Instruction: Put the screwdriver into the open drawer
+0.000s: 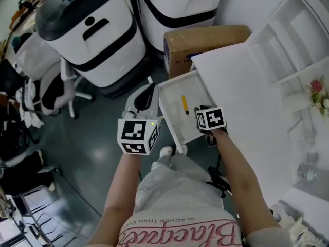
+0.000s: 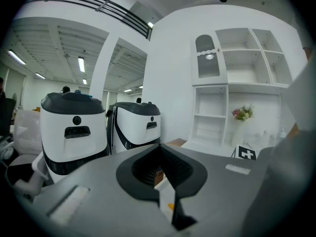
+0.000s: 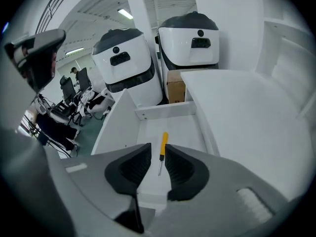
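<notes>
A screwdriver (image 1: 184, 106) with a yellow handle and thin metal shaft lies flat on the floor of the open white drawer (image 1: 169, 113), touched by nothing. My right gripper (image 1: 209, 130) hangs over the drawer's near right part and points steeply down. In the right gripper view the screwdriver (image 3: 162, 149) shows through the narrow gap of the right gripper (image 3: 158, 148); its jaws are apart and hold nothing. The drawer's left wall (image 3: 117, 127) runs beside it. My left gripper (image 1: 149, 88) hovers just left of the drawer, pointing roughly level, and the left gripper (image 2: 160, 149) is shut and empty.
The drawer sticks out from a white table (image 1: 241, 86). Beyond it stand a cardboard box (image 1: 205, 40) and two white-and-black machines (image 1: 92, 30). White shelves (image 1: 293, 40) and flowers (image 1: 318, 94) are at the right. An office chair (image 1: 51, 89) is at the left.
</notes>
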`<action>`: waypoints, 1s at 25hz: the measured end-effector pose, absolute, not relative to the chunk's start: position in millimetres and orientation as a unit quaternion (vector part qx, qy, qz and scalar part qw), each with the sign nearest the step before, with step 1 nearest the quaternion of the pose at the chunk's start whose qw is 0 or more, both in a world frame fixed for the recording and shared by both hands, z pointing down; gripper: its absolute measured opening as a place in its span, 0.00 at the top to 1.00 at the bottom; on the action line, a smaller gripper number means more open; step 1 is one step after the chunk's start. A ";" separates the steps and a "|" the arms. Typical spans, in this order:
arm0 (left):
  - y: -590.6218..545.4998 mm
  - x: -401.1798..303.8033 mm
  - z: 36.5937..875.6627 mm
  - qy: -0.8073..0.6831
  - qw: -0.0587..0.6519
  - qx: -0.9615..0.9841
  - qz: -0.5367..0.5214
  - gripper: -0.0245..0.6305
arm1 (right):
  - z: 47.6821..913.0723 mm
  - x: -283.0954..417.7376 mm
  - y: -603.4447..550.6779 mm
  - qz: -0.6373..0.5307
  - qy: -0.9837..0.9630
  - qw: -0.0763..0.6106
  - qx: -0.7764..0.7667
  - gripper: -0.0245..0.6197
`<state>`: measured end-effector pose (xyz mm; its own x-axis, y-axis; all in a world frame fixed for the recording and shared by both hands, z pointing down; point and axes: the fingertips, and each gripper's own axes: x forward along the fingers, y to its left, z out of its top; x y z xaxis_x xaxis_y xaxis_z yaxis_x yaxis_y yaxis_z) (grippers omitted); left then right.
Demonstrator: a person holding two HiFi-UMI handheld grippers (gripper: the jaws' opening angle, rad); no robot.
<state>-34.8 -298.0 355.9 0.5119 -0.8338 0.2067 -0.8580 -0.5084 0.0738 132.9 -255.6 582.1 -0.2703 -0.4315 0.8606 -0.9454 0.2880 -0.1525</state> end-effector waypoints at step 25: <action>-289.2 -22.4 302.4 -0.470 0.032 0.882 0.024 0.95 | 439.4 151.8 -262.2 0.215 -0.764 0.255 0.552 0.96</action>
